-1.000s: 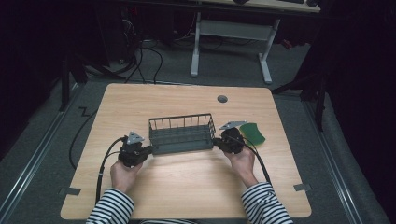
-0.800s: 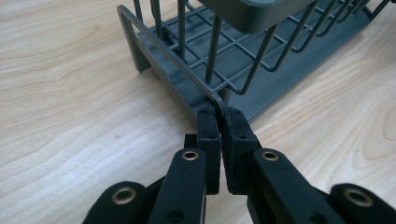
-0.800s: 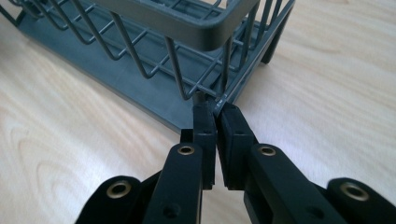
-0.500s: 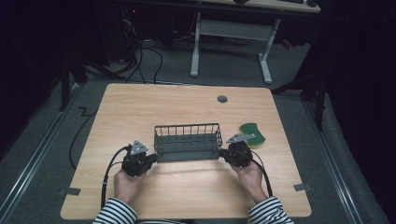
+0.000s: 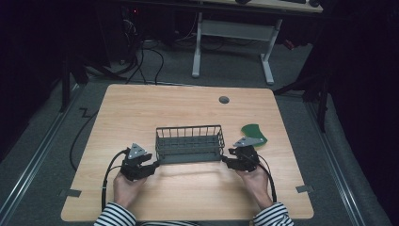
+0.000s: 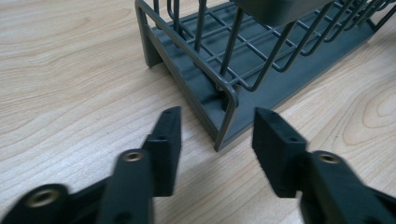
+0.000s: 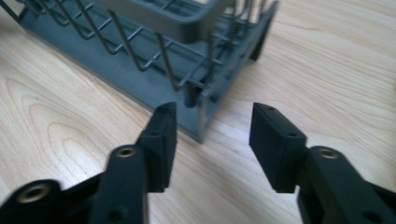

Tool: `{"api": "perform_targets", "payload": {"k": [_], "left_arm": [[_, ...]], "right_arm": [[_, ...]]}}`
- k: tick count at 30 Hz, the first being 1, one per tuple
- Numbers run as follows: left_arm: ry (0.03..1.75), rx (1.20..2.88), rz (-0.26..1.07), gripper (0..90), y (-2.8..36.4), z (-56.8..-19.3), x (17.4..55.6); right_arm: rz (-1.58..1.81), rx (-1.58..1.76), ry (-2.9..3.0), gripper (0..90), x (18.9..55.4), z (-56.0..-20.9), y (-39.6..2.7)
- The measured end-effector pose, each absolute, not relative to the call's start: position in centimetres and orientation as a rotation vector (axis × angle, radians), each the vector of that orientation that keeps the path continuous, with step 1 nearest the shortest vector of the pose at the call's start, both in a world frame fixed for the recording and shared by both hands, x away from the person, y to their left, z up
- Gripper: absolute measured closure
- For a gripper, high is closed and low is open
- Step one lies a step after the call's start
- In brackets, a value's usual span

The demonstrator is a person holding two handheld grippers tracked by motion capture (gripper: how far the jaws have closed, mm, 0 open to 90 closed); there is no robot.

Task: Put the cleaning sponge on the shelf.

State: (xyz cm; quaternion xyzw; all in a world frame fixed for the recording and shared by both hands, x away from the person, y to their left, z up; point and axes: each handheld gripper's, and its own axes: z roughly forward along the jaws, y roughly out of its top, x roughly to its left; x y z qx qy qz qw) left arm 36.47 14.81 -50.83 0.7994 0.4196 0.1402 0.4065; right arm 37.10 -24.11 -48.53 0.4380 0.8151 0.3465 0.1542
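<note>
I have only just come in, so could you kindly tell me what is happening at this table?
A person at a wooden table works a grey wire basket with two tools. The left hand-held gripper sits at the basket's near left corner and the right hand-held gripper at its near right corner. Both have just been opening: each pair of jaws stands apart with a corner post between them, pads not pressing. The basket rests on the table, with a green object beside it.

The rack [image 5: 189, 143] stood mid-table between the left gripper [image 5: 155, 166] and right gripper [image 5: 225, 160], blocking the straight way from one to the other. A green pad [image 5: 254, 131] lay just behind the right gripper. Bare table [image 5: 141, 108] stretched behind and before the rack.
</note>
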Motion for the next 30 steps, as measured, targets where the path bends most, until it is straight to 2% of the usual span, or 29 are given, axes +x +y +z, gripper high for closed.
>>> {"api": "perform_targets", "payload": {"k": [3,8,17,24,30], "left_arm": [[1.068,2.013,0.352,41.0,15.2,-50.9,36.4],[1.129,2.015,0.354,36.0,16.7,-51.3,36.5],[1.247,2.017,0.472,33.2,19.1,-52.3,37.8],[1.284,2.044,0.515,32.0,19.5,-53.1,38.7],[1.262,2.005,0.545,30.1,19.8,-53.7,38.6]], "right_arm": [[0.992,1.28,2.308,46.3,36.6,-48.1,-25.5],[1.015,1.345,2.215,43.4,36.4,-47.3,-28.4],[0.977,1.466,2.068,38.1,38.7,-46.6,-32.4],[0.891,1.501,2.053,36.5,41.1,-46.6,-33.2],[0.839,1.539,2.057,33.8,42.8,-47.3,-33.6]]}}
